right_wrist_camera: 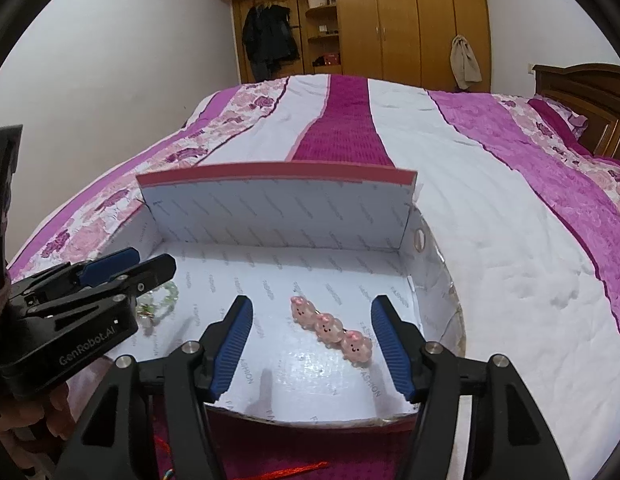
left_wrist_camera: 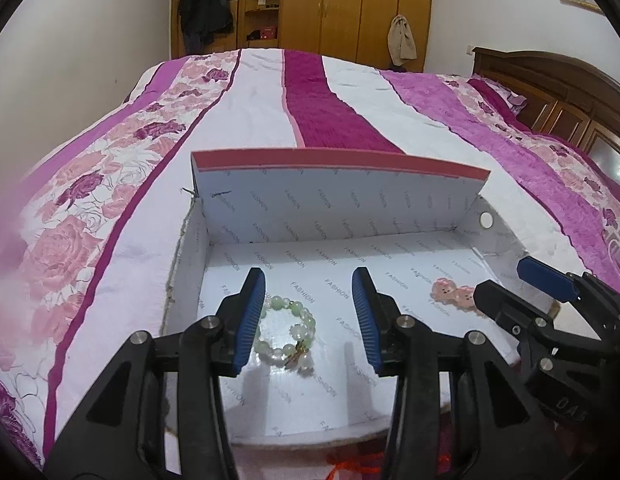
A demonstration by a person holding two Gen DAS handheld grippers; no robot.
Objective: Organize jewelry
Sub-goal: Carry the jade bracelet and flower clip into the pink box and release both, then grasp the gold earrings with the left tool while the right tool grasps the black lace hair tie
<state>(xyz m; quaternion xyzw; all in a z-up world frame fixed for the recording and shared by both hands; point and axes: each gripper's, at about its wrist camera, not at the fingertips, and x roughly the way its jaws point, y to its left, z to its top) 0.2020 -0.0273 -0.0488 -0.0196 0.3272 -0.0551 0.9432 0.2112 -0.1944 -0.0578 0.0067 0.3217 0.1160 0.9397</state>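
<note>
A bed fills both views, covered by a quilt (left_wrist_camera: 246,120) striped in white, magenta and pink roses. On the quilt stands a white cardboard box (left_wrist_camera: 342,200), open at the top, its inside printed with the word FASHION and its lid flap standing up at the far side with a pink-red top edge.

At the left of the box floor lies a bracelet (left_wrist_camera: 288,330) of pale green and white beads with a small gold-and-red charm. The left gripper (left_wrist_camera: 310,320) hovers over the box with its 2 blue-padded fingers spread. The bracelet sits between them, close to the left pad; the pads do not press on it, though whether the left pad touches the beads cannot be told.

Toward the right of the box floor lies a hair clip (right_wrist_camera: 332,328) with 3 small pink pig figures in a row, running diagonally. The right gripper (right_wrist_camera: 312,346) is also spread wide, its 2 blue pads standing on either side of the clip without touching it; the nearest pig sits just beside the right pad.

In the right wrist view, a person's hand (right_wrist_camera: 50,408) shows under the left gripper, at the left of the box.

Beyond the box, past the far edge of the bed, stands a wooden wardrobe (left_wrist_camera: 350,4) with dark coats hanging at its left. A dark wooden headboard (left_wrist_camera: 558,80) lies to the right of the box.
</note>
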